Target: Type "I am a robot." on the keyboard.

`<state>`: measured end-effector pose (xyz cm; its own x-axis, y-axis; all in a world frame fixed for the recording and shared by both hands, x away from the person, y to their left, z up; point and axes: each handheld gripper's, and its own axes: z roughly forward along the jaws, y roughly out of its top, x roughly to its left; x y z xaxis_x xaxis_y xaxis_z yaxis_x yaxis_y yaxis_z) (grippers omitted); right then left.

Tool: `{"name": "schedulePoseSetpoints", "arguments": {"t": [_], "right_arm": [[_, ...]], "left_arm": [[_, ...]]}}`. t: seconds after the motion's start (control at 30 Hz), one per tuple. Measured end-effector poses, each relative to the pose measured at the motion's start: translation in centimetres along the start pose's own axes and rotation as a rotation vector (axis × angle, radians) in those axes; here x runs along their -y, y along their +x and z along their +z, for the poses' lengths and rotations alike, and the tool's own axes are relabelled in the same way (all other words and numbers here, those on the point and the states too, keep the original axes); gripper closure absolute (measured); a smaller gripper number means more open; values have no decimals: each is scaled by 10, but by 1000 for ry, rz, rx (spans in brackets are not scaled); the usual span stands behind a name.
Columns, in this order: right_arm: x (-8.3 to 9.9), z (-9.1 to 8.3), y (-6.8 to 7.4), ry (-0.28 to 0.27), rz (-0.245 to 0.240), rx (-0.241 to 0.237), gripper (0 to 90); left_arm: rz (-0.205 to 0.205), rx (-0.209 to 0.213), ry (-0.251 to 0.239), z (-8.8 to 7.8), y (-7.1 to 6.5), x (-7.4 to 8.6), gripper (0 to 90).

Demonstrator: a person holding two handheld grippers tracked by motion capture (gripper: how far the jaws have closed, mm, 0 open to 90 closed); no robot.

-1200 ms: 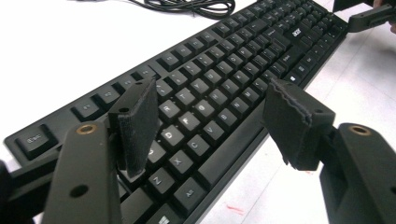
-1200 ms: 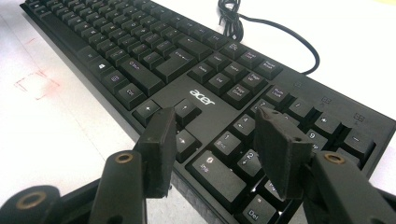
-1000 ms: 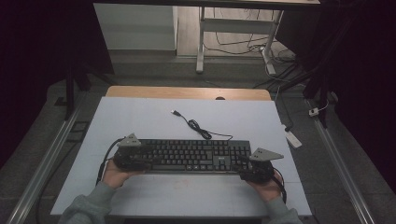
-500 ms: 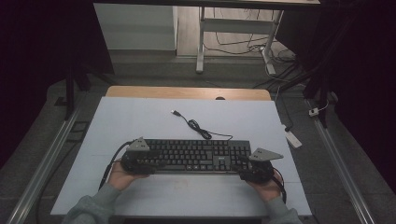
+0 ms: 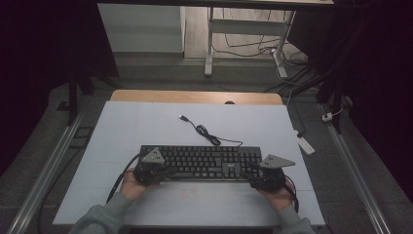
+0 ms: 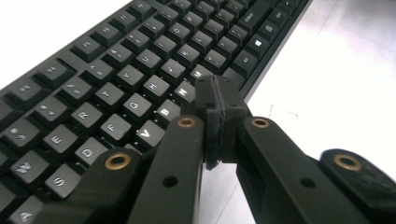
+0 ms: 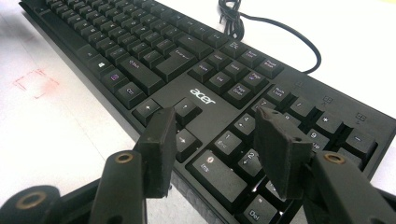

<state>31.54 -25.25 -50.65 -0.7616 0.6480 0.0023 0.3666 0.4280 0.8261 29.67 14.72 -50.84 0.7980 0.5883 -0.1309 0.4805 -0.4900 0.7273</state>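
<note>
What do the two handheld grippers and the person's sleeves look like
Both the left gripper and the right gripper are black, each topped by a grey three-cornered plate. Their jaws are flat black bars with brass-coloured rivets and dark pads. A black cable trails from the left one. The sleeves are grey-green.
</note>
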Motion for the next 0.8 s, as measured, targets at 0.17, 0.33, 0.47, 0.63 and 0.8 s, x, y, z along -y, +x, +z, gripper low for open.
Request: {"name": "schedulePoseSetpoints", "arguments": {"t": [0.17,0.33,0.47,0.63,0.8], "right_arm": [[0,0,0,3,-1,2,492],[0,0,0,4,-1,2,492],[0,0,0,2,0,0,492],[0,0,0,6,-3,6,491],[0,0,0,5,0,1,492]], "left_arm": [[15,-9,30,7,-2,1,890],[24,-20,53,12,-3,2,890],[33,-31,66,15,-3,2,890],[30,-47,70,16,-2,3,890],[18,-50,62,17,0,3,889]]}}
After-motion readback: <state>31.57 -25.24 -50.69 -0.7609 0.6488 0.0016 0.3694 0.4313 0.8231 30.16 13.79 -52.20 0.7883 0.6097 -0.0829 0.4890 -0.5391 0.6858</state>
